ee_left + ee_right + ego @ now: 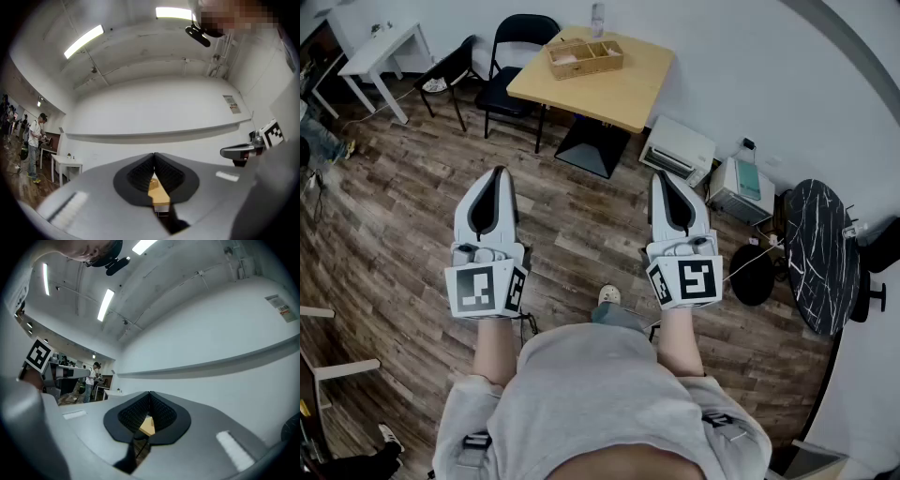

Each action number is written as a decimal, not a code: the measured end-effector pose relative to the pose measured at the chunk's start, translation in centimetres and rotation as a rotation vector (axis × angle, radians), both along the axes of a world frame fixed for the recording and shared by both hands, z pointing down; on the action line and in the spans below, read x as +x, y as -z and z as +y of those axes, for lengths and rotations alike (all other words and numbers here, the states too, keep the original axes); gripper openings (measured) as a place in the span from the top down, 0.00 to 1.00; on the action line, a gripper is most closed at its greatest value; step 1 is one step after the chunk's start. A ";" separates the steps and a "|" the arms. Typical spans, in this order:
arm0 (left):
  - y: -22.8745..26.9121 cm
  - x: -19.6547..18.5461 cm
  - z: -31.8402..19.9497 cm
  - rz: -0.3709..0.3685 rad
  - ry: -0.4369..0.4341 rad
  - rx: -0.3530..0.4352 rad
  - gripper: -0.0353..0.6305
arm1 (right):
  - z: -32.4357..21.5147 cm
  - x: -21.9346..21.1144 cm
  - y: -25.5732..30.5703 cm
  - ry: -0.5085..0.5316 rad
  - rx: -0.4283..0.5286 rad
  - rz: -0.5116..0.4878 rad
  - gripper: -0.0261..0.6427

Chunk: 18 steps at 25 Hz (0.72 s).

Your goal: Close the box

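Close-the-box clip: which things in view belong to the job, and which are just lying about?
Job: wooden box, wooden table under it, left gripper, right gripper (both shut, empty).
Lying about: black chair, white table, printer on the floor, round marble table.

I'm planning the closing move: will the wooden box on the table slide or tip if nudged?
The wooden box looks low and wide, so it likely slides rather than tips. Being wood, it is probably stiff and light. The smooth table may let it skid.

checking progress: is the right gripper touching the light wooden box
Apart. Head view: the right gripper hangs over floor, well short of the light wooden box.
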State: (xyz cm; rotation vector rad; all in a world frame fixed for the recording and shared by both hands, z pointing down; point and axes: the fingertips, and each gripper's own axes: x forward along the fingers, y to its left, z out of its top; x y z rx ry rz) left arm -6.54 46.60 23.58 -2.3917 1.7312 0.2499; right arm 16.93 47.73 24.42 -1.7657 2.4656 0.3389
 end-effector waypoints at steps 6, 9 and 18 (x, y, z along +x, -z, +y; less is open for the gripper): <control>-0.2 0.4 -1.1 0.002 0.006 -0.004 0.86 | -1.1 0.3 0.0 0.008 0.001 0.005 0.95; -0.1 0.8 -1.9 0.007 0.009 -0.004 0.86 | -1.9 0.5 0.0 0.014 -0.001 0.012 0.95; 0.1 3.0 -4.4 0.015 0.022 0.017 0.86 | -5.5 2.5 0.2 0.058 0.006 -0.012 0.95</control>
